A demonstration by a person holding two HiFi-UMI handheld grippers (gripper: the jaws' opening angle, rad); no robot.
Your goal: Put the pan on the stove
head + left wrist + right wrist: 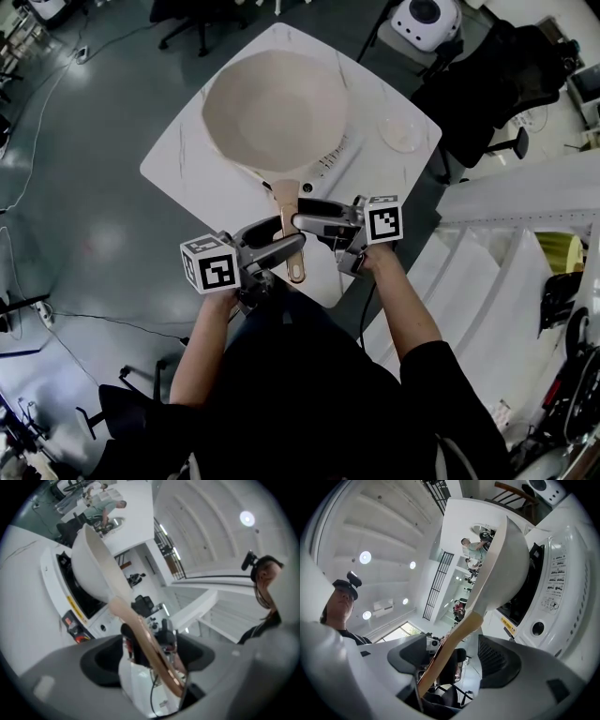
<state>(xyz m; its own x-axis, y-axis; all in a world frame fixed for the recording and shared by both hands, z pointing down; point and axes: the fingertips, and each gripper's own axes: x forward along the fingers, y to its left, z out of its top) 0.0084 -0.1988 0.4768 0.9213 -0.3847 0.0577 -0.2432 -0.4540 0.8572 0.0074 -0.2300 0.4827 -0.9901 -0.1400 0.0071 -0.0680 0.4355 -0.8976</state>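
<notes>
cream pan (277, 112) masks the stove (333, 159) overhead; right gripper view shows black glass (520, 606).

The pan (277, 112) sits on the stove (330, 161), handle (287, 199) between left gripper (286, 249) and right gripper (306, 219).

1 pan (277, 108), 1 stove (330, 157), 2 claws: left claw (286, 242), right claw (309, 228).

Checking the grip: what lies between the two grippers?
The pan's handle lies between the left gripper and the right gripper, passing through both pairs of open jaws; the head view and both gripper views show it.
</notes>
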